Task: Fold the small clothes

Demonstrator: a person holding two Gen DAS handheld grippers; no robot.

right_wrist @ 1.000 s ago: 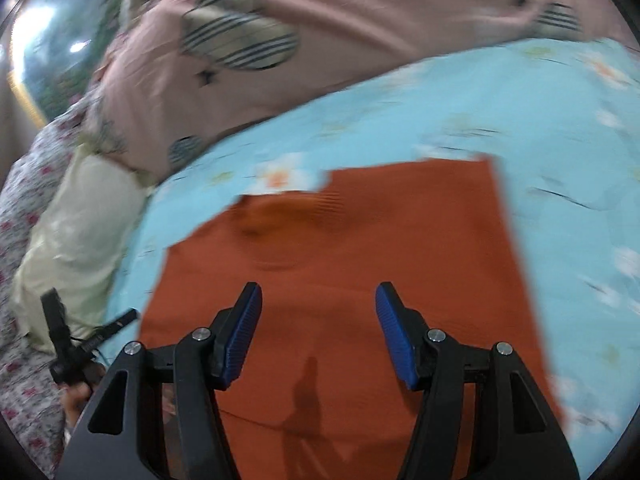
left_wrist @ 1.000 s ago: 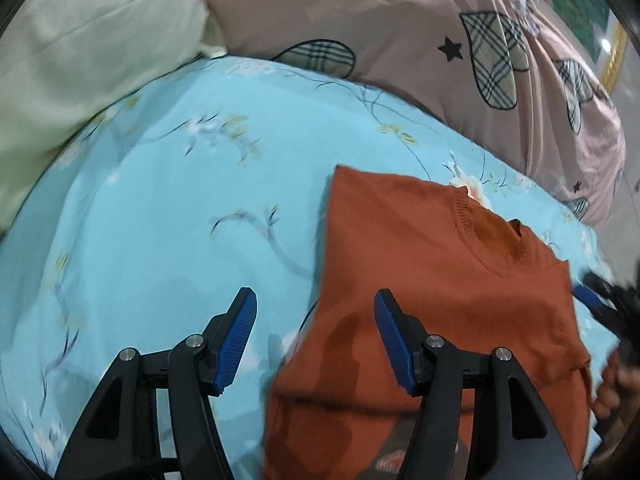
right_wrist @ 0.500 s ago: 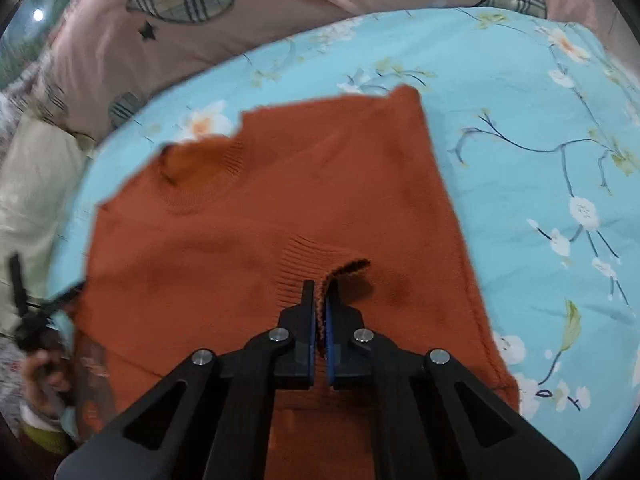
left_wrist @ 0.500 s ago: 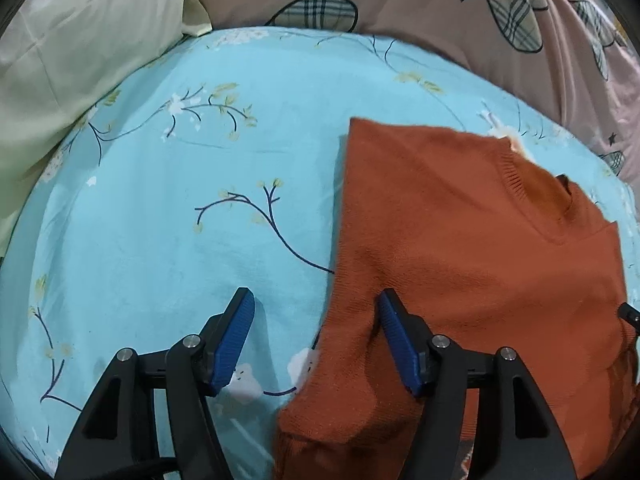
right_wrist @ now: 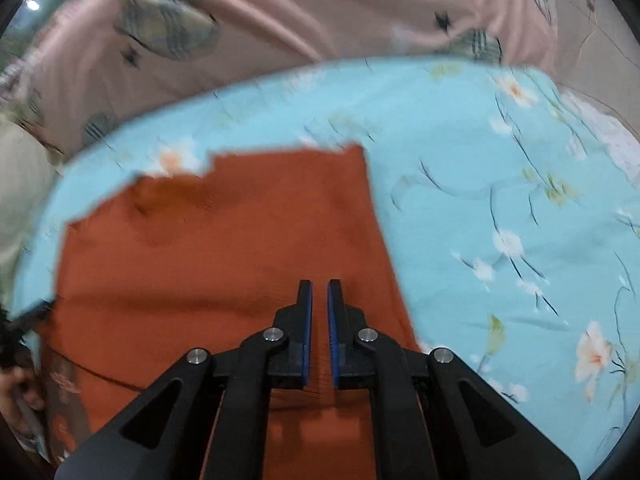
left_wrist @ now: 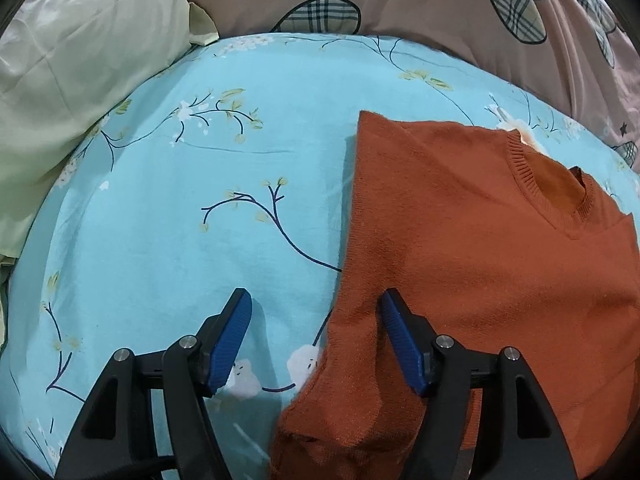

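An orange knit sweater [left_wrist: 460,240] lies flat on the light blue floral sheet [left_wrist: 200,200], neck hole at the far side. My left gripper [left_wrist: 316,312] is open, low over the sweater's left edge, its right finger [left_wrist: 400,332] on the fabric and its left finger [left_wrist: 232,332] over the sheet. In the right wrist view the sweater [right_wrist: 200,248] fills the left middle. My right gripper [right_wrist: 319,292] is nearly shut above the sweater's lower right part, with a narrow gap between the pads; a fold of orange fabric shows low between the fingers.
A pink quilt with plaid patches [left_wrist: 400,0] lies along the far side. A pale green pillow [left_wrist: 72,60] sits at the far left. The other hand and gripper show at the left edge of the right wrist view [right_wrist: 16,340].
My right gripper closed on a ribbed sweater edge, then moved; its view is now blurred and the raised cuff is out of sight. The left gripper stayed open and lowered slightly at the left edge.
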